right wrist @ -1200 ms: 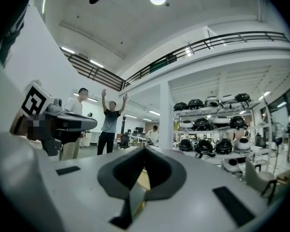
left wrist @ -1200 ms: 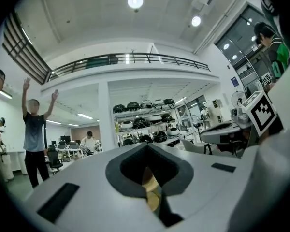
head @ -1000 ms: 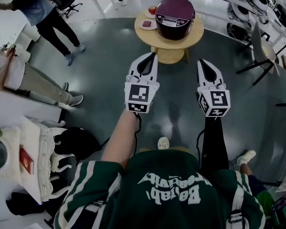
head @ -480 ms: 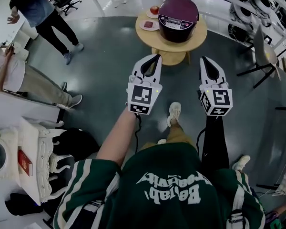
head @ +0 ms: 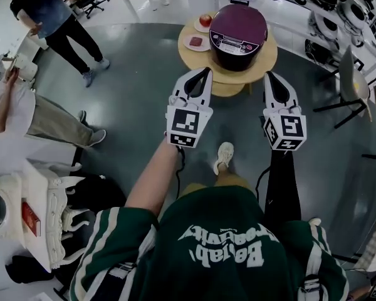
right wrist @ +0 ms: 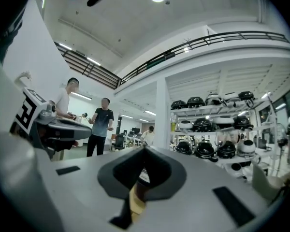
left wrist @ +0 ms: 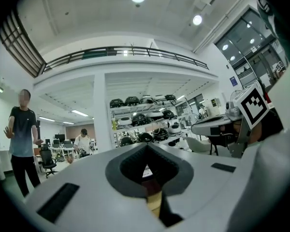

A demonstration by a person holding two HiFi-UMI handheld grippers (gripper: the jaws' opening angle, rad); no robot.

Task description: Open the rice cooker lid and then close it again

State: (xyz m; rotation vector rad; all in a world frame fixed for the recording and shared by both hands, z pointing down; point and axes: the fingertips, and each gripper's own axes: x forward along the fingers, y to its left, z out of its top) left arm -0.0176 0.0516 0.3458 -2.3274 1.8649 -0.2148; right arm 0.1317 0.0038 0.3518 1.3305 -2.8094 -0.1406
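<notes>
- Maroon rice cooker [head: 238,35] sits on the right half of the round wooden desk [head: 199,58], with its lid down.
- Round from above, it has no clear long axis; its pale control panel faces the desk's near edge, toward the person.
- Left hand-held gripper [head: 203,73] and right hand-held gripper [head: 271,75] hover by the desk's near edge, each with jaws together and nothing between them.

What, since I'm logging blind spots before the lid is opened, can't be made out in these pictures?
- Rice cooker panel print and lid latch: too small, head view.
- Gripper views: the left gripper and right gripper, both shut, hide nearly all of the cooker.
- Dark item on the small plate: too small to name, head view.
</notes>
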